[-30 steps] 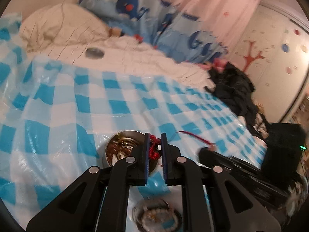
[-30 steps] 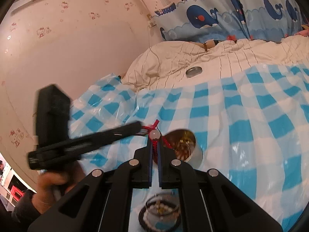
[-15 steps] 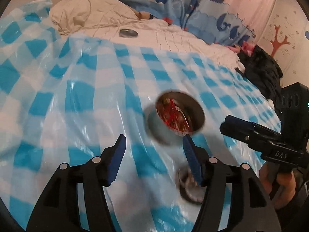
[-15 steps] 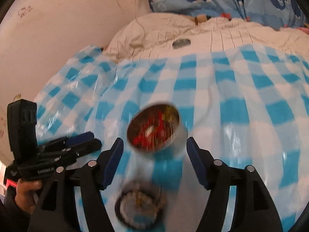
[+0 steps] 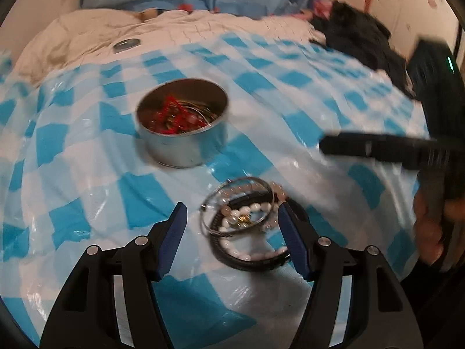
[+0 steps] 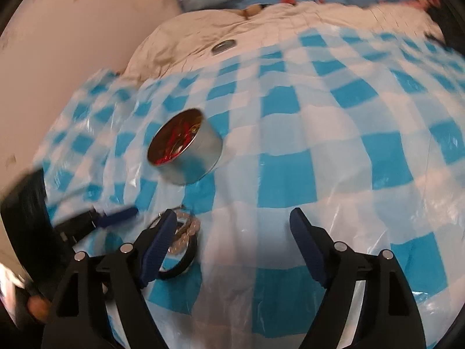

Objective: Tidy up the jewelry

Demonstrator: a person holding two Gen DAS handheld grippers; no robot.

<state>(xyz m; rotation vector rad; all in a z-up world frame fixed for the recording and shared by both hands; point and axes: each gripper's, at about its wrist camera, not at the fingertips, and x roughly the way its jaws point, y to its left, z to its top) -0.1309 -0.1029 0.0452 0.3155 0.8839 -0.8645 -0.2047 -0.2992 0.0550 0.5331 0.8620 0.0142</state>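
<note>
Bracelets (image 5: 245, 224) lay tangled between my open left tongs (image 5: 232, 218); closing there would probably have dragged several up together. Right tongs (image 6: 232, 229) had just been opening, empty.

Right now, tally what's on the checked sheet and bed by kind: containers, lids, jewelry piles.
Round metal tin holding red cord and bangles: 1
Flat metal lid on the white bedding: 1
Loose pile of bracelets on the checked sheet: 1
Total: 3
</note>
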